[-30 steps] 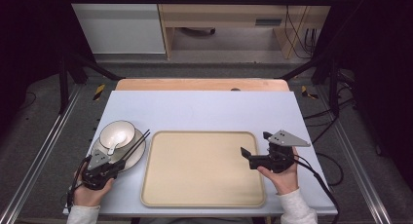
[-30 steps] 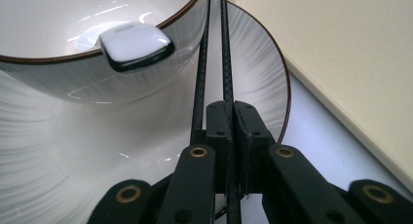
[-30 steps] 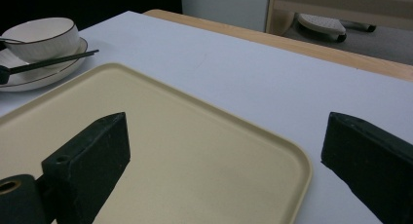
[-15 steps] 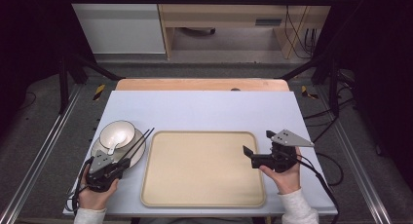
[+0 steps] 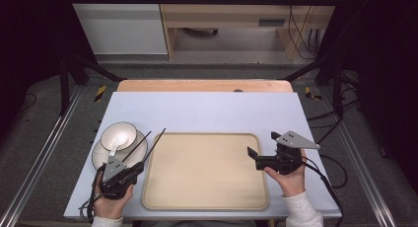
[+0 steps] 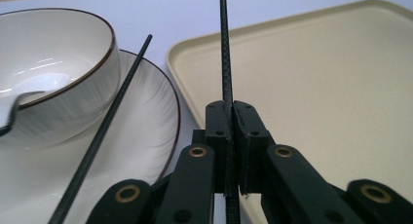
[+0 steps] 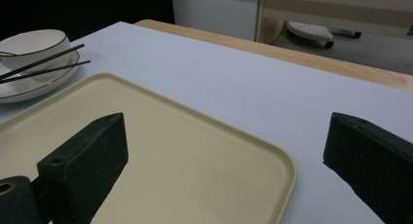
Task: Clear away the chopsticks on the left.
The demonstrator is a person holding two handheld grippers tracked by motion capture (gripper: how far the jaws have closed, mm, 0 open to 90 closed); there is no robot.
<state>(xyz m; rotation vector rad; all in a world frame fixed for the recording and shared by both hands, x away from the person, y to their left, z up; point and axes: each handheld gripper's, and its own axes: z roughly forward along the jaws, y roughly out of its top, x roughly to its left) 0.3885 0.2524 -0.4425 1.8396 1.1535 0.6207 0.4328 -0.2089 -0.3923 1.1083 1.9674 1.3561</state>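
A pale blue table [image 5: 207, 111] stands on a grey floor. At the lower left, the left gripper [image 5: 132, 171] pinches one black chopstick [image 5: 154, 144], which points up over the tan tray's [image 5: 207, 202] left edge. The other chopstick [image 5: 136, 146] leans on the plate [image 5: 98, 158] beside the white bowl [image 5: 119, 134]. At the right, the right gripper [image 5: 255, 158] is wide open and holds nothing.

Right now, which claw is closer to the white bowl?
Left. The left claw sits just below the bowl, shut on one chopstick. The right claw waits open across the tray.
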